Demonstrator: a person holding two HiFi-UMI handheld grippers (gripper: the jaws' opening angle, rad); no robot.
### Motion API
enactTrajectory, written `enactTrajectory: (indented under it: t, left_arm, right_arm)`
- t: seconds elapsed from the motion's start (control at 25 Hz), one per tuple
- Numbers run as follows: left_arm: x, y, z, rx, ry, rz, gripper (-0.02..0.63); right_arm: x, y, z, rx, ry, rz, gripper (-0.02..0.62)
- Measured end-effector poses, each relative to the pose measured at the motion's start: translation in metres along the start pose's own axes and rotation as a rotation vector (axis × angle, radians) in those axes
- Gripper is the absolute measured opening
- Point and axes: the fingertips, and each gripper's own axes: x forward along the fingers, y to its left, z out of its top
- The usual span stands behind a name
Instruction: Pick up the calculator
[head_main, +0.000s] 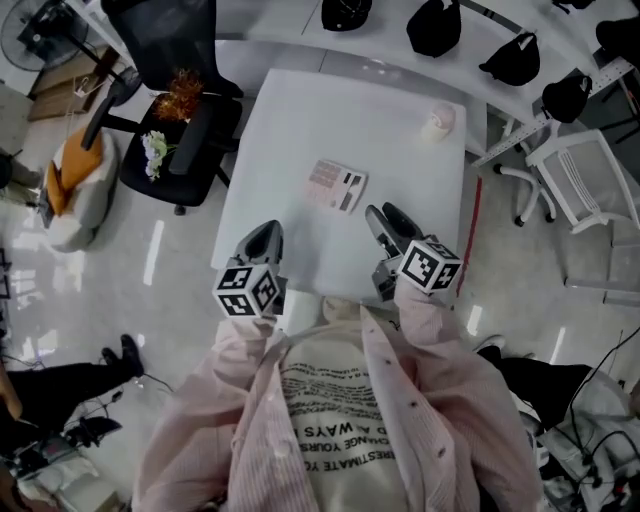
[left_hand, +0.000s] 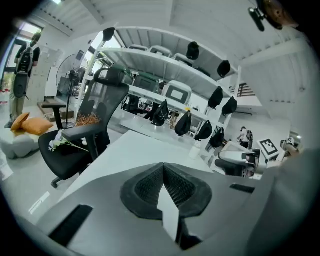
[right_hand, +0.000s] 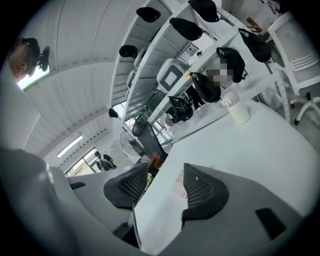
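Centrally, calculator (head_main: 336, 186) lay flat on white worktop (head_main: 300, 130), right gripper (head_main: 388, 218) open near it, left gripper (head_main: 264, 236) closed, empty.

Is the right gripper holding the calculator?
No, the right gripper is open and empty; the calculator lies on the table ahead of it.

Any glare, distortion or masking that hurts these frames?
Head view: soft, even light; calculator small but unblurred; glare streaks on the floor. Both gripper views: heavy fisheye bending, dark corners. Right gripper view: one mosaic patch.
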Motion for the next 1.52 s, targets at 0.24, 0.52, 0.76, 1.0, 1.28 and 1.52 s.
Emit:
enactTrajectory:
  t: [0.24,0.52,0.76,1.0,1.28,1.52]
  left_arm:
    - [0.036,0.008,-0.015,-0.033,0.071,-0.004,0.001]
    - [0.067,0.012,-0.031,-0.061,0.152,0.005,0.002]
    - [0.081,0.018,-0.046,-0.092,0.212,0.012,0.0]
    - [0.093,0.025,-0.053,-0.116,0.251,0.019,0.001]
    - [0.104,0.031,-0.061,-0.125,0.288,0.01,0.0]
    - [0.111,0.032,-0.064,-0.121,0.323,-0.007,0.0]
  right_arm:
    - [0.037,-0.029,-0.013,0.065,0.096,-0.013,0.193]
    - [0.071,-0.059,-0.028,0.127,0.185,-0.055,0.193]
    - [0.088,-0.074,-0.047,0.182,0.256,-0.08,0.193]
    - [0.105,-0.081,-0.061,0.226,0.307,-0.092,0.193]
    - [0.119,-0.085,-0.076,0.248,0.363,-0.099,0.193]
    - [0.128,-0.085,-0.083,0.266,0.405,-0.107,0.193]
